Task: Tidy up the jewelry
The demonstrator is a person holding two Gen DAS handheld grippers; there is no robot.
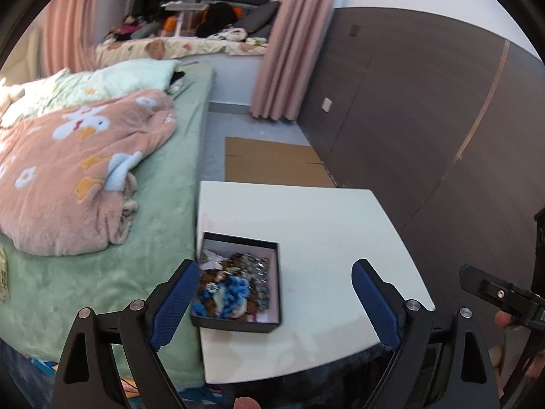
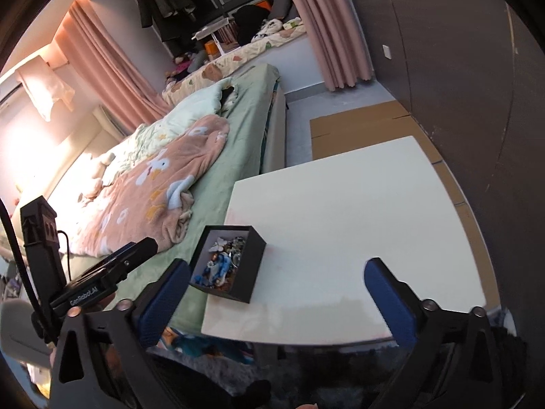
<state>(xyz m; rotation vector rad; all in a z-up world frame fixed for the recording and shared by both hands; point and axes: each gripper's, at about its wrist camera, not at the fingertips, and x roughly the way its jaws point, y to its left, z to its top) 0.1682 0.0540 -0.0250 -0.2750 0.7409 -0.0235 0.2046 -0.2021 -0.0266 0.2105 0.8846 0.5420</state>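
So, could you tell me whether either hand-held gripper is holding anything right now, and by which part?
Nothing is held: the left hand-held gripper and right hand-held gripper are both open.

Dim indoor light, blown-out glare at left of right-wrist view, heavy fisheye warp, dark vignette, slight blur

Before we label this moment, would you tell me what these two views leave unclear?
- Jewelry in the black box: left wrist view, a blurred tangle; pieces cannot be told apart.
- Same box: right wrist view, near wall hides part of the contents.
- White table: legs hidden below its top.
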